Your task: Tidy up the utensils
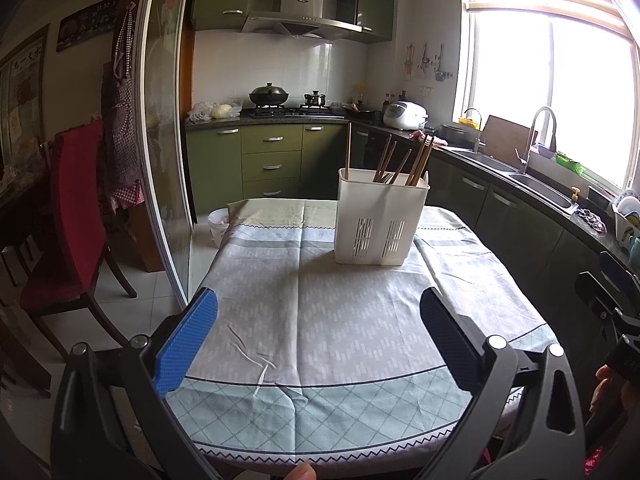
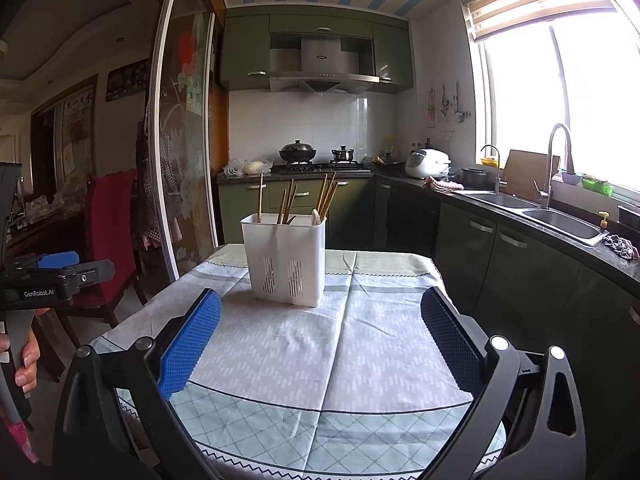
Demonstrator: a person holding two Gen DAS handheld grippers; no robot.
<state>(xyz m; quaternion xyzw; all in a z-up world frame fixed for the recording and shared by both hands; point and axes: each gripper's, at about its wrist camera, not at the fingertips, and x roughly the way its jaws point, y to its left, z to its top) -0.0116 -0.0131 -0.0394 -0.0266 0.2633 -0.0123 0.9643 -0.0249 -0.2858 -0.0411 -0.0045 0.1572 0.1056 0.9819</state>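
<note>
A white plastic utensil holder [image 1: 378, 220] stands upright on the cloth-covered table [image 1: 320, 320], toward its far side. Several wooden chopsticks [image 1: 416, 160] stick up out of it, along with a fork. It also shows in the right wrist view [image 2: 286, 260], with chopsticks [image 2: 326, 196] and a pale spoon tip [image 2: 316, 216] inside. My left gripper [image 1: 318, 308] is open and empty, above the near part of the table. My right gripper [image 2: 320, 312] is open and empty, also well short of the holder. The left gripper's body shows at the left edge of the right wrist view [image 2: 56, 272].
A red chair [image 1: 76, 208] stands left of the table beside a glass sliding door [image 1: 160, 120]. A white bin [image 1: 218, 226] sits on the floor at the table's far left corner. Dark cabinets with a sink [image 1: 536, 184] run along the right.
</note>
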